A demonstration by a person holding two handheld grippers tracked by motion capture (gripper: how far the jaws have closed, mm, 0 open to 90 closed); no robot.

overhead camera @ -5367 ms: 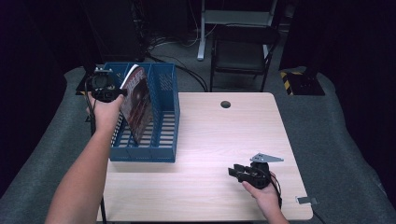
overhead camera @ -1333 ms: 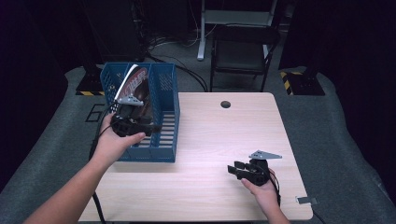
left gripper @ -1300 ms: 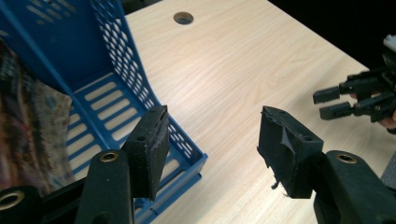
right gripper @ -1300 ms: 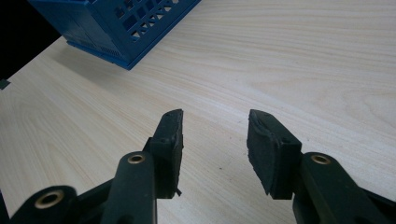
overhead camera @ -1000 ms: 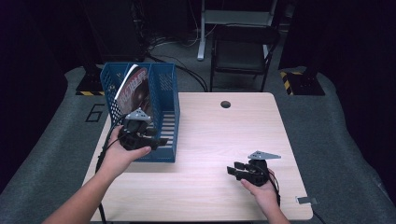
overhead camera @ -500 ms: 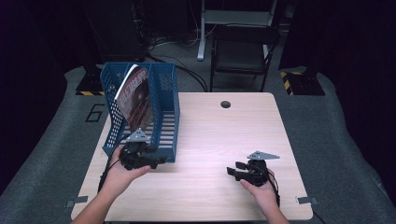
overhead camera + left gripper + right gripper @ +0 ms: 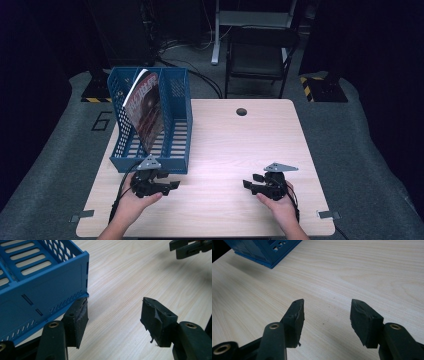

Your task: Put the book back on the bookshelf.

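Left hand-held gripper (image 7: 170, 185) rests low on the pale wooden bench (image 7: 235, 150), jaws apart with nothing between them, just in front of the blue slotted plastic file rack's (image 7: 150, 162) near corner. Right hand-held gripper (image 7: 248, 185) sits on the bench well apart from the rack, jaws just opened wider, also empty. A dark-red glossy magazine (image 7: 145, 107) stands tilted inside the rack.

We see a wooden table (image 7: 225, 145) with a dark round hole (image 7: 241, 111) near its far edge, a black chair (image 7: 257, 55) behind it, grey carpet (image 7: 360, 150) around it, and cables (image 7: 192, 75) on the floor.
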